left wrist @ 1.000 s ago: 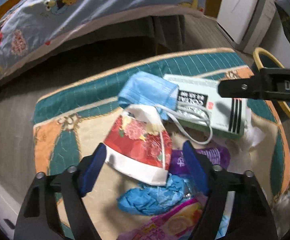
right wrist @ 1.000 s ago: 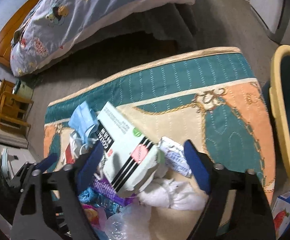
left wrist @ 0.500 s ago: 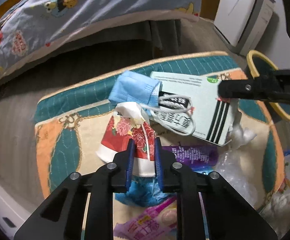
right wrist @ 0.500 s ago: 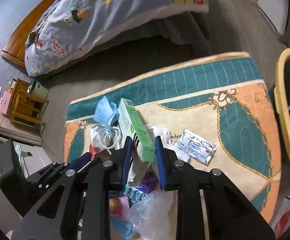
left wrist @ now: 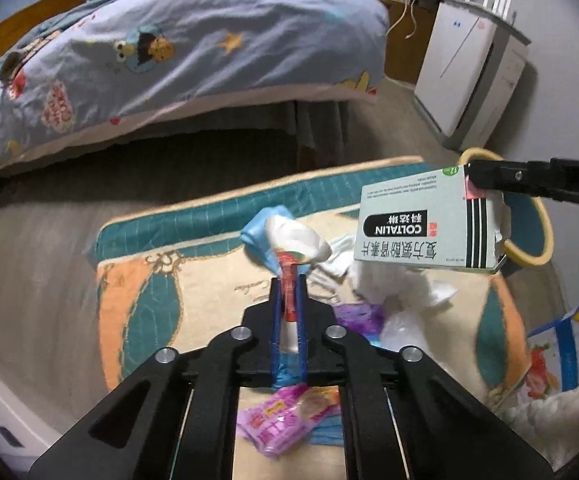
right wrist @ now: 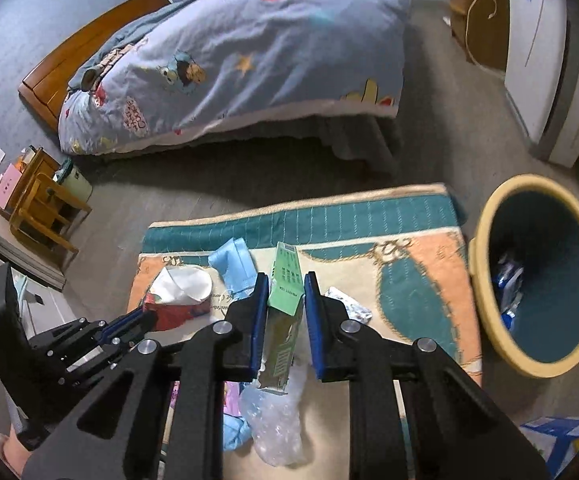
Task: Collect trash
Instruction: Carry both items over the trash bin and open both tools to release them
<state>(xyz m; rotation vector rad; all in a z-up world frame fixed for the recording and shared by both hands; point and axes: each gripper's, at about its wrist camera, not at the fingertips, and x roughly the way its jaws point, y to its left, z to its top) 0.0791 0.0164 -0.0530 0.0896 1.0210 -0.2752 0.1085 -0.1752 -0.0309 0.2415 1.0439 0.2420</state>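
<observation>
My left gripper point(left wrist: 287, 286) is shut on a flattened red and white paper cup point(left wrist: 295, 240), held up above the rug point(left wrist: 141, 280). My right gripper point(right wrist: 285, 280) has its jaws closing on a pale green medicine box point(right wrist: 283, 264); the pads press its two sides and it hangs clear of the rug. In the left wrist view the same box point(left wrist: 421, 224) shows its black label. A yellow-rimmed bin point(right wrist: 485, 280) with a dark inside stands to the right of the rug, with some trash in it.
More trash lies on the rug: a blue face mask point(right wrist: 233, 264), a blister pack point(right wrist: 349, 306), clear plastic point(right wrist: 277, 420), white tissue point(left wrist: 393, 284), a pink wrapper point(left wrist: 289, 412). A bed point(right wrist: 249, 60) stands behind, a white appliance point(right wrist: 545, 60) at the right, a wooden stool point(right wrist: 41, 208) at the left.
Both grippers have gone from open to shut, the left on the paper cup and the right on the medicine box. Both have risen, lifting these off the rug.
</observation>
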